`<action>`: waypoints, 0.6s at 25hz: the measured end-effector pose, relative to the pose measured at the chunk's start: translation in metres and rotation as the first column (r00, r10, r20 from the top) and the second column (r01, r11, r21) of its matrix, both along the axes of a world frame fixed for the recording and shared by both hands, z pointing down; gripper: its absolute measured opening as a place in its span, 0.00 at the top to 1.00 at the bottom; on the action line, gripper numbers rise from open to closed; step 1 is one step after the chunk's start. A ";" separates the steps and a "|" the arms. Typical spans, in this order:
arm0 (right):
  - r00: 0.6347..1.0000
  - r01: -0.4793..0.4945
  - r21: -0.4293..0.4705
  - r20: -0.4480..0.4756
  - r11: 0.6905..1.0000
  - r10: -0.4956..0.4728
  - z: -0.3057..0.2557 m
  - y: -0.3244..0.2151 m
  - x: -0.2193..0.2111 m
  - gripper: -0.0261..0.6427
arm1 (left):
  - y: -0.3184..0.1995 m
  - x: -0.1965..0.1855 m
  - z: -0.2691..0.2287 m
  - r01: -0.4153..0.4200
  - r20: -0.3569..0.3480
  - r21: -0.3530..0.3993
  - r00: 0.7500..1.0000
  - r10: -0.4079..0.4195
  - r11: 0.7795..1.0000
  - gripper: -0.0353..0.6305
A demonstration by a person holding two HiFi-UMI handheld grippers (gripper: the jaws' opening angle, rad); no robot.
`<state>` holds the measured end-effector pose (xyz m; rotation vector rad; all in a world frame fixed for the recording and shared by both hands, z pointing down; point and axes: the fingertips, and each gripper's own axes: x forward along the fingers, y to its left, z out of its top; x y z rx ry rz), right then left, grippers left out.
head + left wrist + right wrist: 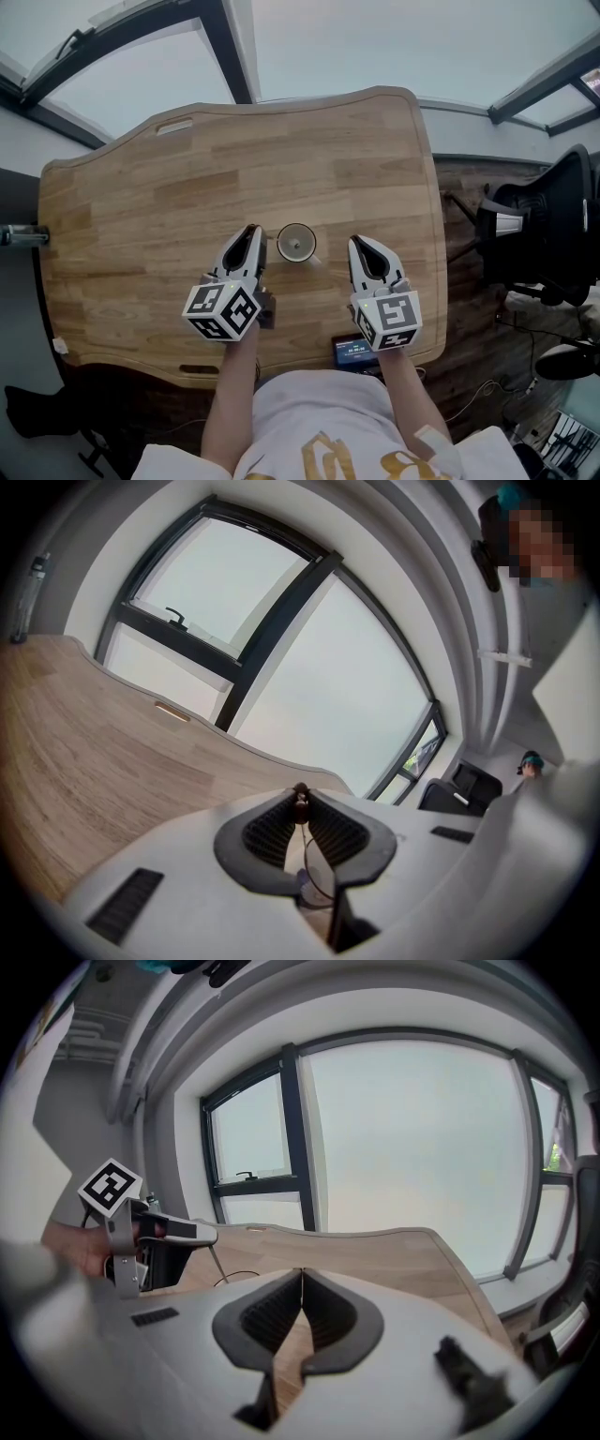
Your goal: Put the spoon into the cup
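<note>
We held both forearms side by side, low over the table [141, 216], flanking the cup [296, 242] standing between them. Our left gripper [252, 231] pinched the spoon [301, 803] at its jaw tips. Our right gripper [355, 243] was closed on nothing.

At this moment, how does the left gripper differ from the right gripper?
The left gripper is shut on a thin stem with a dark knob, apparently the spoon; the right gripper is shut on nothing. The left gripper sits left of the cup, the right gripper to the cup's right. Both point away from the person over the table, flanking the cup.
</note>
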<state>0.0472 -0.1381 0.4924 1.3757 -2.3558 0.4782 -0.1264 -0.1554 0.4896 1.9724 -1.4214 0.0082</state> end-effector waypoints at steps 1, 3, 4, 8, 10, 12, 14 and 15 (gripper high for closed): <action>1.000 0.000 -0.002 0.000 1.000 0.000 0.001 -0.001 0.000 0.92 | 0.000 0.001 0.001 -0.001 0.000 -0.002 1.000 0.001 1.000 0.87; 1.000 0.000 -0.005 -0.002 1.000 0.000 0.002 -0.001 0.000 0.92 | 0.000 0.002 0.003 -0.004 0.000 -0.006 1.000 0.004 1.000 0.87; 1.000 0.000 -0.006 -0.002 1.000 0.000 0.003 -0.002 0.000 0.92 | 0.000 0.003 0.003 -0.005 0.000 -0.007 1.000 0.005 1.000 0.87; 1.000 0.002 -0.011 0.000 1.000 -0.002 0.005 -0.004 0.000 0.91 | -0.001 0.003 0.006 -0.005 -0.005 -0.014 1.000 0.005 1.000 0.87; 1.000 0.004 -0.013 0.002 1.000 -0.004 0.006 -0.005 -0.001 0.92 | -0.001 0.004 0.008 -0.006 -0.006 -0.017 1.000 0.005 1.000 0.87; 1.000 0.006 -0.017 0.003 1.000 -0.006 0.008 -0.006 -0.002 0.92 | -0.001 0.006 0.010 -0.008 -0.009 -0.022 1.000 0.007 1.000 0.87; 1.000 0.005 -0.020 0.008 1.000 -0.005 0.009 -0.007 -0.003 0.91 | 0.000 0.006 0.012 -0.010 -0.011 -0.026 1.000 0.010 1.000 0.87; 1.000 0.003 -0.021 0.011 1.000 -0.003 0.009 -0.008 -0.003 0.92 | 0.000 0.007 0.013 -0.011 -0.012 -0.028 1.000 0.010 1.000 0.87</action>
